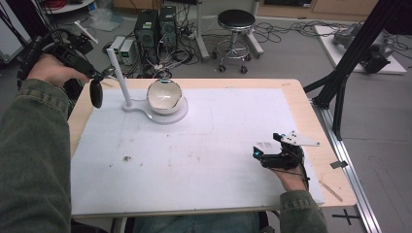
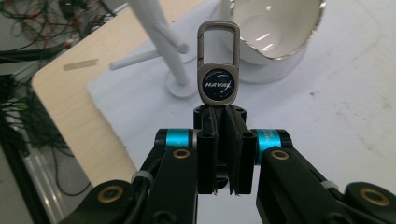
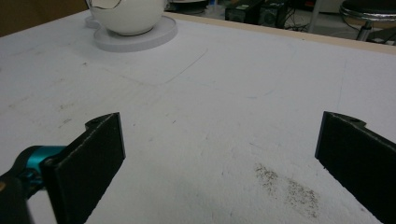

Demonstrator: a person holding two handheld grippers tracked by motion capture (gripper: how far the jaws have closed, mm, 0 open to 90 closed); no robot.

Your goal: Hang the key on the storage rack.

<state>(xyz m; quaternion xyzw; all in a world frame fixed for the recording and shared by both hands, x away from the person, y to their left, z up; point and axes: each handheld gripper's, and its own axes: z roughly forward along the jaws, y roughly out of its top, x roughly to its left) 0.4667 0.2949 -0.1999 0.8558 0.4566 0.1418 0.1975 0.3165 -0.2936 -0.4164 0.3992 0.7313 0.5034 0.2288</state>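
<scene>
Tongs first: your left tongs (image 2: 219, 122) pinch the keychain (image 2: 218, 70) by the bottom edge of its round logo fob, carabiner loop pointing away, held above the tabletop's (image 1: 204, 160) far-left corner near the white peg stand (image 1: 122, 77) and bowl (image 1: 164, 95). Right tongs (image 3: 219, 154) rest spread on the near-right, holding nothing. Keychain looks like small, light, stiff metal, probably slick, so grip the flat fob faces, not the rounded loop.

I see the bowl (image 1: 164, 96) on its base (image 1: 179, 115) at the tabletop's (image 1: 204, 145) far left, the post (image 1: 120, 77) just left of it. My left gripper (image 1: 96, 83) hangs left of the post; my right gripper (image 1: 272, 156) sits near right.
</scene>
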